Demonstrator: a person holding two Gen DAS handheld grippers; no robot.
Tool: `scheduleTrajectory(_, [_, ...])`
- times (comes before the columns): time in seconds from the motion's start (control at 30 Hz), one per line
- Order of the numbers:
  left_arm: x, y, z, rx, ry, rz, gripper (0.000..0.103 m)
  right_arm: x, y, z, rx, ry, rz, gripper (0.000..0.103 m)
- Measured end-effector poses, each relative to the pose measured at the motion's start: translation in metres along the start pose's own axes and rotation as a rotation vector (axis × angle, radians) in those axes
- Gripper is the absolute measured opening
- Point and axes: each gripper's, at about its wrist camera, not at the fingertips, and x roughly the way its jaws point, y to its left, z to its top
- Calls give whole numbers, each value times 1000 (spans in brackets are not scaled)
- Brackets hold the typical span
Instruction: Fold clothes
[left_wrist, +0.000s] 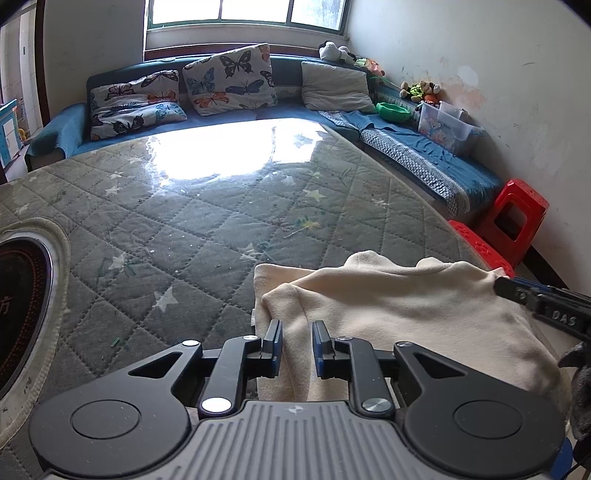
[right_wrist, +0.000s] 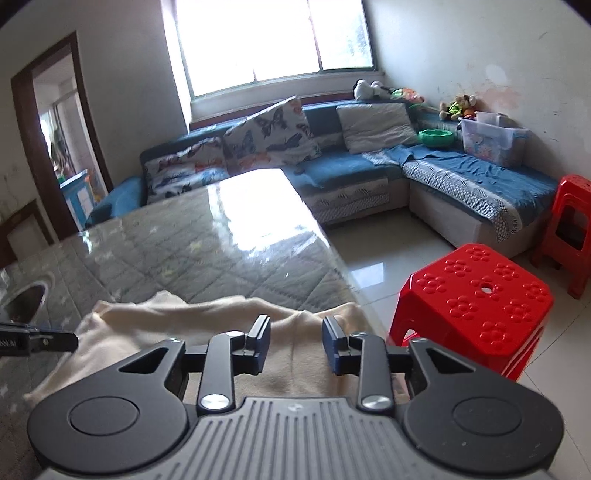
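A cream garment (left_wrist: 406, 306) lies rumpled on the near right corner of the table, partly folded over itself. My left gripper (left_wrist: 297, 332) hovers open over its left part, with cloth showing in the gap between the fingers. The right gripper (left_wrist: 535, 301) reaches in from the right at the cloth's far right edge. In the right wrist view the same garment (right_wrist: 177, 317) spreads under my right gripper (right_wrist: 297, 332), which is open with nothing pinched. The left gripper's tip (right_wrist: 55, 340) sits at the garment's left edge.
The table (left_wrist: 221, 221) has a quilted grey-green cover under a glossy sheet. A round cooktop (left_wrist: 22, 295) is set into it at the left. Red stools (right_wrist: 472, 299) stand close by the table's right edge. A blue sofa (left_wrist: 258, 118) with pillows lies beyond.
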Motion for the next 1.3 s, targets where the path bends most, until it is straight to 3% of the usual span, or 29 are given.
scheduleTrajectory(0.47, [14,15,2,-46,13,33,20,47,18,15,-108,43,-31,38])
scheduleTrajectory(0.73, [7,10,12,-30,-21,32,20,44,43,25,-146,28,46,38])
scheduleTrajectory(1.07, [19,1,13,-1,-6,40,22,58,64,27,-192,39,49,42])
scheduleTrajectory(1.3, [22,1,13,2,-2,48,29,60,78,25,-224,44,88,46])
